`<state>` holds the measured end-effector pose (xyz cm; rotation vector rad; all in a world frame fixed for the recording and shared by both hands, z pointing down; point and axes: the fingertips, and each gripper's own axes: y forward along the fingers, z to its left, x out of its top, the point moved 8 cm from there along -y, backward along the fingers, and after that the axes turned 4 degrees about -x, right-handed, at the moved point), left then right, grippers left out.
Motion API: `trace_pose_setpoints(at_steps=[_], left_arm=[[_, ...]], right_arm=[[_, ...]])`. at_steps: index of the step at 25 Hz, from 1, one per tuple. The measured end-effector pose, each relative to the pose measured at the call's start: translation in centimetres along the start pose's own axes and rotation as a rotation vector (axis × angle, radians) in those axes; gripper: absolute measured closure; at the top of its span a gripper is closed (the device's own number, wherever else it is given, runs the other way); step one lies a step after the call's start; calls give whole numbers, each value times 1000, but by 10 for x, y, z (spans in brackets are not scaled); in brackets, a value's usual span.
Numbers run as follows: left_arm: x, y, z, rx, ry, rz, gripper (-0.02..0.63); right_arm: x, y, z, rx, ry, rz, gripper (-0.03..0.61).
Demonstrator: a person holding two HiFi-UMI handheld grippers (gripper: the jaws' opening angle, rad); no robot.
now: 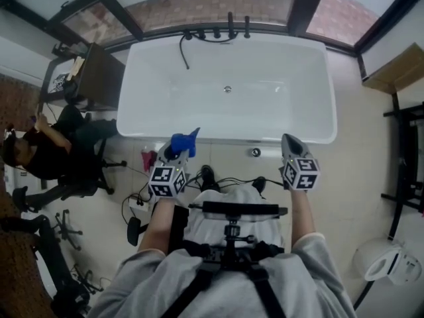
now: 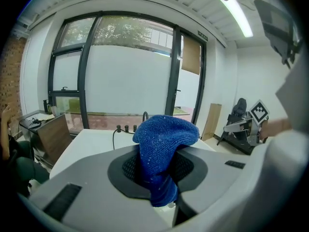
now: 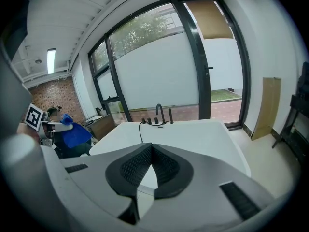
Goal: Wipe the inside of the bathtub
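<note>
Status: pre-wipe, approach step. As I read it, no cloth-to-tub contact yet.

- Left gripper [image 2: 155, 175]: jaws clamped on a blue cloth [image 2: 161, 163]. The cloth is bunched, with a lump bulging out past the jaw tips and a tail hanging below. Grip looks firm.
- Right gripper [image 3: 150, 149]: jaws together at the tips, nothing between them. Idle.
- Bathtub [image 1: 265, 134]: white, freestanding, fills the upper centre of the head view. Drain [image 1: 227, 89] is mid-basin. Black tap fittings [image 1: 229, 28] sit on the far rim, with a black hose [image 1: 183, 52] trailing into the upper-left part of the basin.
- Both grippers sit in the lower half of the head view, on the near side of the tub's near rim and over the floor tiles. Left is at lower left, right at lower right. Neither is inside the basin.
- A seated person [image 1: 40, 148] is at the far left edge, well apart from the tub.

Next move, my call:
- Carry the left gripper over the near rim and down, and press the bulging cloth flat on the inner wall or floor of the basin.
- Stroke with the jaws kept tight.
- Lead with the cloth lump so the hard jaw tips stay off the enamel.
- Keep clear of the hose in the upper-left corner.
- The right gripper has no job I can see, so keep it out of the stroke path.
</note>
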<state>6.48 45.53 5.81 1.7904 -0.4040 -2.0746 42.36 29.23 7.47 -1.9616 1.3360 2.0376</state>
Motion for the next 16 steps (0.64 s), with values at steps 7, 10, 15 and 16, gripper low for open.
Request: trace_pose_setpoints(at_steps=[7, 10, 15, 16], left_arm=[[2, 2, 0, -4, -6, 1, 529], [2, 0, -5, -8, 2, 10, 529], [3, -3, -7, -14, 4, 15, 529], [3, -3, -7, -16, 4, 17, 529]], right_arm=[[-5, -5, -2, -16, 11, 12, 575], [-5, -9, -3, -10, 10, 16, 575], [-5, -11, -4, -13, 2, 23, 575], [-5, -12, -4, -13, 1, 24, 575]])
